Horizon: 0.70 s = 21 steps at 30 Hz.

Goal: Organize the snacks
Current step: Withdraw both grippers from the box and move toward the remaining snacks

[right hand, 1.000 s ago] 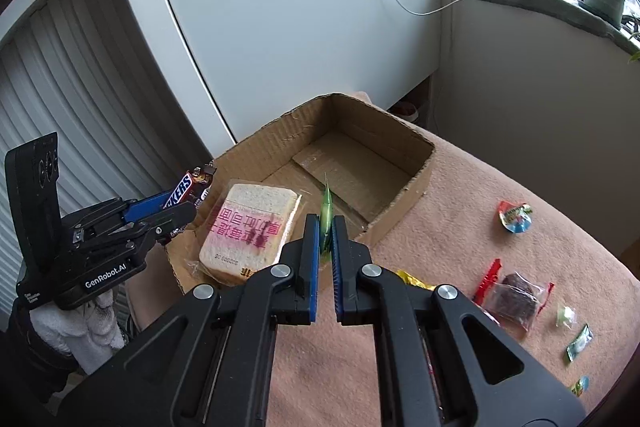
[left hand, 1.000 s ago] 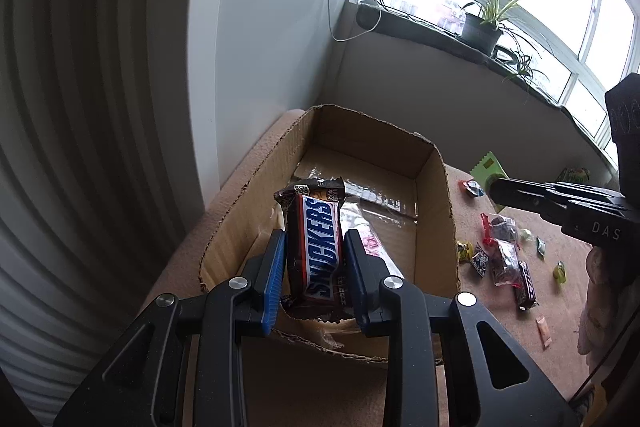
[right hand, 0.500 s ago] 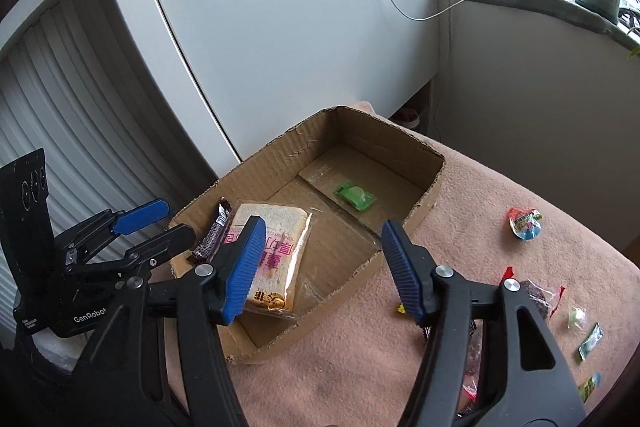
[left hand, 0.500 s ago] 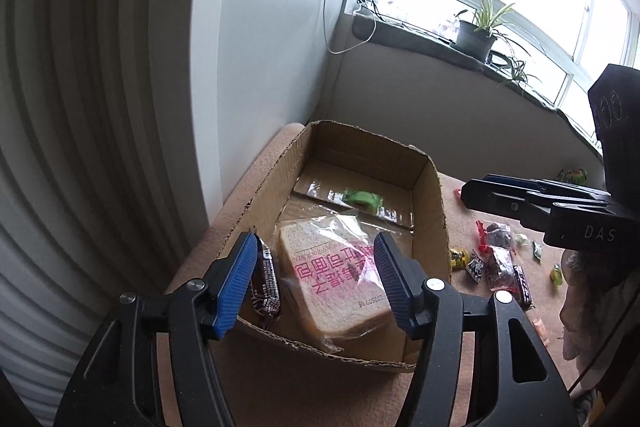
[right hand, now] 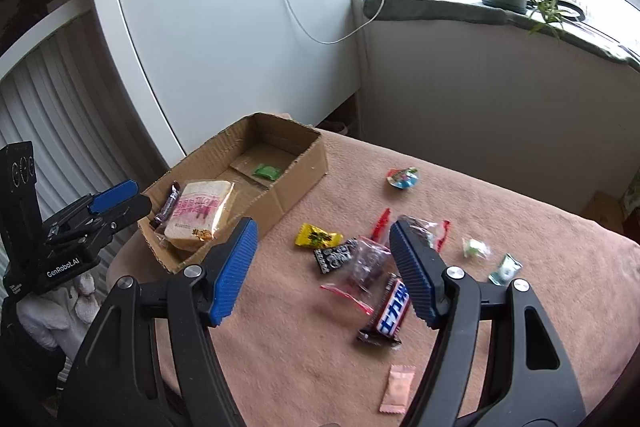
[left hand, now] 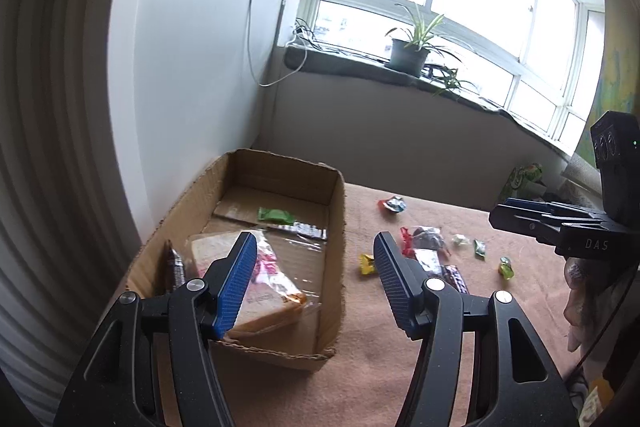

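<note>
An open cardboard box sits at the table's left. In it lie a wrapped bread slice, a Snickers bar on edge along the left wall, and a small green packet. My left gripper is open and empty above the box's near right corner. My right gripper is open and empty above loose snacks on the table: a blue-label chocolate bar, a clear bag of dark sweets, a yellow candy.
More sweets lie scattered on the pink tablecloth: a round red-blue one, green-white ones, a pink sachet near the front. A white cabinet and ribbed radiator stand left of the box. A windowsill with a plant runs behind.
My left gripper opened and dropped the Snickers bar into the box. My right gripper opened and dropped the green packet into the box. Both have drawn back and swung right toward the loose snacks.
</note>
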Motion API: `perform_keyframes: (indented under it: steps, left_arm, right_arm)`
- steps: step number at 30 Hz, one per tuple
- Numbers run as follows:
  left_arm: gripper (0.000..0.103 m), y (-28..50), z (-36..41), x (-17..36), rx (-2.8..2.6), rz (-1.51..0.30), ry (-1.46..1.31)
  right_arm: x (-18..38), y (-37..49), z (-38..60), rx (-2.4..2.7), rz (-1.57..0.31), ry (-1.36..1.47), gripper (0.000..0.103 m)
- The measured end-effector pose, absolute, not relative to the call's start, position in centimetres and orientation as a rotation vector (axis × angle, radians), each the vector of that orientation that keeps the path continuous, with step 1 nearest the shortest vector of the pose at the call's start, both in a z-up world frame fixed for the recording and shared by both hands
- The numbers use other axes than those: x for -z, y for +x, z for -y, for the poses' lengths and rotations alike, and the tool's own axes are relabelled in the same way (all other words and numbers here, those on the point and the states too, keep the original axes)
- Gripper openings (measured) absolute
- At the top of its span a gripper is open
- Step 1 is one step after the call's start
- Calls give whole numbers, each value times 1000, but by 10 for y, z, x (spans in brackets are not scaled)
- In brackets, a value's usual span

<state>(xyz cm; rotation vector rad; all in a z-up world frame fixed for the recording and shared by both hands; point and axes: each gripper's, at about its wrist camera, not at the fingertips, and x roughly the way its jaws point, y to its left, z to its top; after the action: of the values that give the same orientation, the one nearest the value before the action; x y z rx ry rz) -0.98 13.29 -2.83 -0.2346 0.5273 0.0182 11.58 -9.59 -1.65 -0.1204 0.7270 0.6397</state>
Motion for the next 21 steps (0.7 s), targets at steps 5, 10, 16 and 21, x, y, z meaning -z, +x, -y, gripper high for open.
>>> perform_keyframes:
  steps: [5, 10, 16, 21]
  left_arm:
    - [60, -11, -110, 34, 24, -566, -231]
    - [59, -32, -89, 28, 43, -552, -223]
    - [57, -71, -75, 32, 33, -528, -225]
    - [52, -62, -69, 42, 47, -583, -211]
  right_arm:
    - [16, 84, 145, -540, -697, -101, 71]
    - [13, 46, 196, -476, -674, -20, 71]
    - [29, 8, 235, -425, -687, 62, 71]
    - [35, 5, 253, -392, -682, 105, 71]
